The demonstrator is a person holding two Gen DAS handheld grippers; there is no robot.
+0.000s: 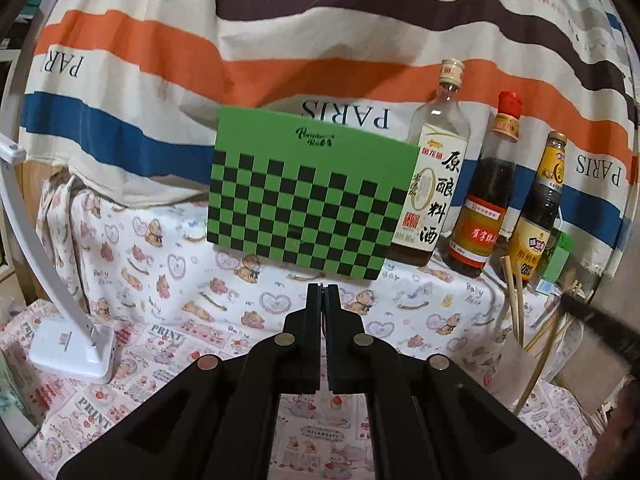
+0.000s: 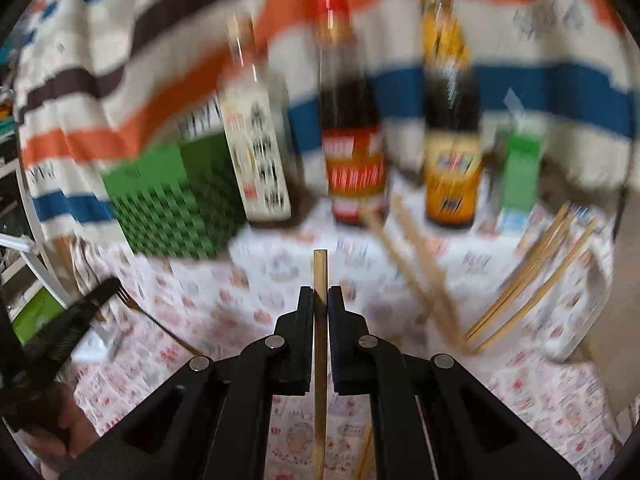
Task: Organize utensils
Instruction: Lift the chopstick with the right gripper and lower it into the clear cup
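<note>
Striped cloth backdrop (image 1: 320,20) in cream, orange, blue and brown, printed "PARIS" upside down; also "HERMES" inverted near top. Below it, tablecloth (image 1: 168,272) with bears and hearts, reading "Baby Bear" and "PRINT".

Green checkerboard card (image 1: 308,196) propped upright against backdrop, likely as a calibration target; small script logo, not legible. Beside it, three bottles in a row against the backdrop, seemingly out of the working area: clear bottle (image 1: 436,176) with Chinese label 原酿料酒, touching card's edge; red-capped dark bottle (image 1: 488,200); yellow-labelled dark bottle (image 1: 540,216). White lamp base (image 1: 72,348) at left.

Right gripper (image 2: 321,292): clenched on a single chopstick (image 2: 320,272), held upright between the pads, tip protruding above, shaft running down between the arms. Background heavily blurred. Grip looks centred, probably for dropping it end-first into a holder.

Remaining chopsticks (image 2: 532,276) standing angled in a pale container (image 2: 588,308) at right; two more (image 2: 416,264) leaning nearby. Likely destination, judged from task.

Left gripper (image 1: 324,292): jaws pressed together, nothing between them, hovering over cloth. Fork (image 2: 132,302) near it in right view; contact not discernible.
</note>
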